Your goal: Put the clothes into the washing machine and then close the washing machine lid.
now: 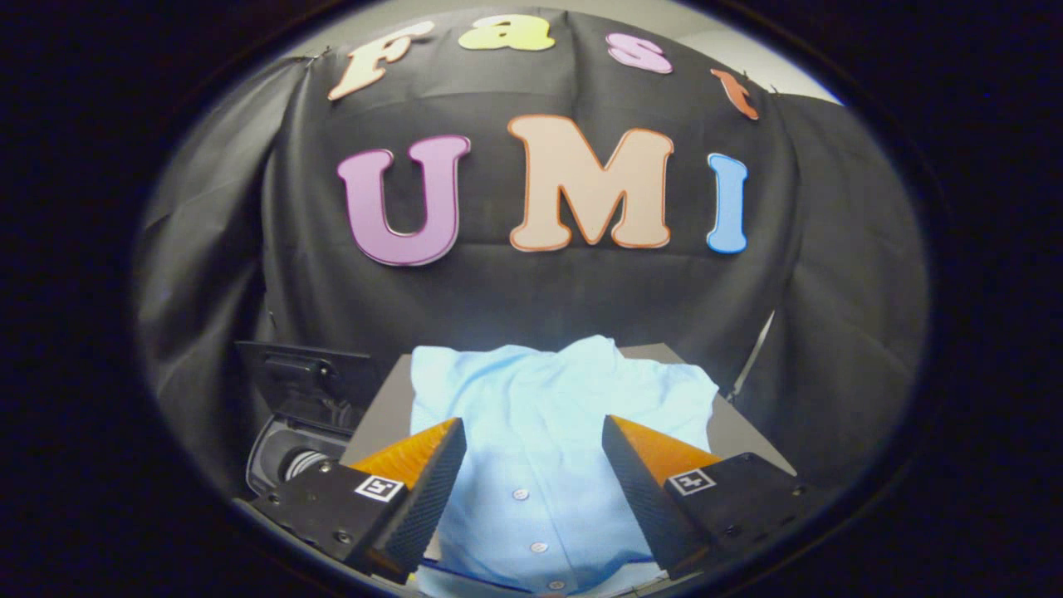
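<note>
Far left, low beside the tabletop: washing machine, dark body w/ round drum opening partly seen, its lid standing open, tilted up and back against the black cloth wall. The machine sits just left of the tabletop edge, partly hidden behind the gripper's left finger.

Centre: grey tabletop carrying a light blue shirt, laid flat, button placket running twd the near side, approx 3 buttons visible down the middle. Collar end lies at the far side, slightly rumpled. The shirt covers most of the tabletop; bare grey strips show at left and right of it.

Gripper is spread wide, fingers well apart, nothing between them being pinched. It hangs over the near part of the shirt, w/ the placket showing in the gap between the fingers. Can't tell if fingertips touch the fabric. Each finger carries a small square marker tag.

Right: bare tabletop corner, then a thin pale strap or rod leaning against the black cloth wall beyond it.
</note>
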`<state>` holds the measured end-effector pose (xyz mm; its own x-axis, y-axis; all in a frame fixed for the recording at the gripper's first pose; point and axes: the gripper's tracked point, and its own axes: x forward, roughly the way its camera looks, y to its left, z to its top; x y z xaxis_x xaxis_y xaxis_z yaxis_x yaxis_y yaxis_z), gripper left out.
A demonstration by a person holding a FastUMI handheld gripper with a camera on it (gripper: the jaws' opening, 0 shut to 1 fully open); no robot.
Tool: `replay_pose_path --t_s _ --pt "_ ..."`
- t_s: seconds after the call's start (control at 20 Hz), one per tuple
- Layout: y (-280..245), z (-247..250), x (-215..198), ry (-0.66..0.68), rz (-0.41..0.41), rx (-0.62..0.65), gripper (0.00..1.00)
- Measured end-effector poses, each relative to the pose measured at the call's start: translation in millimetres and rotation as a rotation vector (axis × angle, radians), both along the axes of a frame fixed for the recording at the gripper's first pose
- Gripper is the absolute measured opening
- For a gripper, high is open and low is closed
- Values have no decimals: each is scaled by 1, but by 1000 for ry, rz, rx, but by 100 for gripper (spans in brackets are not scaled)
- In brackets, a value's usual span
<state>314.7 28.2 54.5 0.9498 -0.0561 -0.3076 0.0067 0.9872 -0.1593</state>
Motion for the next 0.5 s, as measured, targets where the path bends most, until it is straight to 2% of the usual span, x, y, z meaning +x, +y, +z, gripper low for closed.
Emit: replay_pose_path --t_s 0.15,0.35,0.45,0.5 --pt "-12 -24 8 120 -56 43 100" --pt "-9 -41 12 191 -50 91 97" --pt "-8 -41 19 165 -60 114 89" --pt "-4 -42 15 153 -38 107 85"
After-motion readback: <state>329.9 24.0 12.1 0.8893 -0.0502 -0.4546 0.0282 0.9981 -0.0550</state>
